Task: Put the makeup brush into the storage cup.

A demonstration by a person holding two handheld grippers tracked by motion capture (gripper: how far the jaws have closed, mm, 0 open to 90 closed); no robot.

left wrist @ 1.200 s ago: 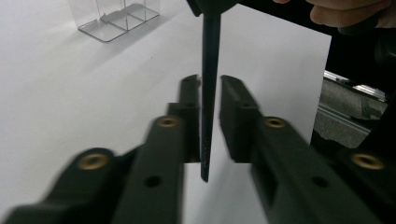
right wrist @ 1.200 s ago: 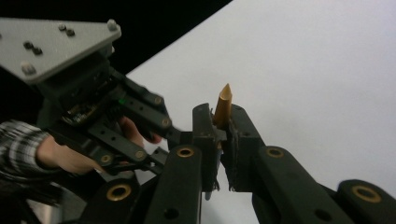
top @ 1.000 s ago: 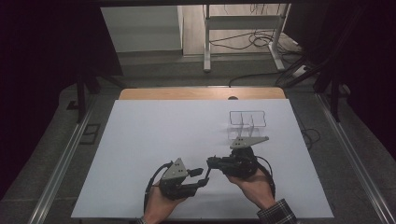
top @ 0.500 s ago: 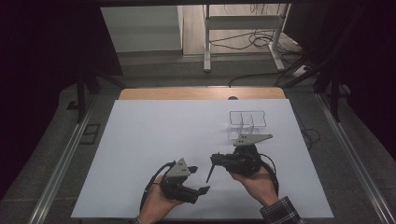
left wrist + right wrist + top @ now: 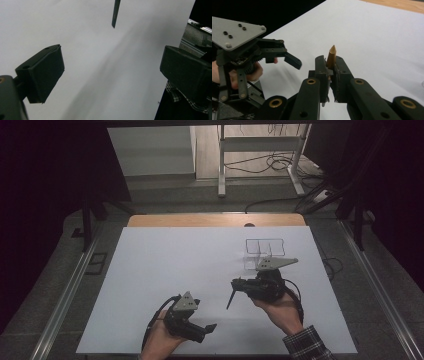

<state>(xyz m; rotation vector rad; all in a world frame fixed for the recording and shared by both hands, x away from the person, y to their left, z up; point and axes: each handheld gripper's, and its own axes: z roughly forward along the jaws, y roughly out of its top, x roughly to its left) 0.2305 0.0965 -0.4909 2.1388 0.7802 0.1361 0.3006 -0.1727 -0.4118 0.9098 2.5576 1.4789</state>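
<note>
A dark pencil (image 5: 230, 298) hangs slanted down and to the left from my right gripper (image 5: 235, 284), which is shut on it above the white table top (image 5: 165, 265). In the right gripper view the pencil's sharpened wooden tip (image 5: 332, 56) sticks up between the closed jaws of the right gripper (image 5: 330, 67). My left gripper (image 5: 207, 329) is near the table's front edge, open, with nothing in it. Its jaws stand wide apart in the left gripper view (image 5: 112, 65), where the pencil's end (image 5: 116, 12) shows farther off. The left gripper (image 5: 284, 56) also appears open in the right gripper view.
A small clear plastic holder (image 5: 262, 251) stands on the white surface just behind the right gripper. A wooden strip (image 5: 215, 220) runs along the table's far edge. Metal rails (image 5: 65, 295) flank the table on both sides.
The two grippers were close together and have drawn apart. The left gripper has moved back toward the near edge, while the right gripper has shifted slightly right, keeping the pencil.
</note>
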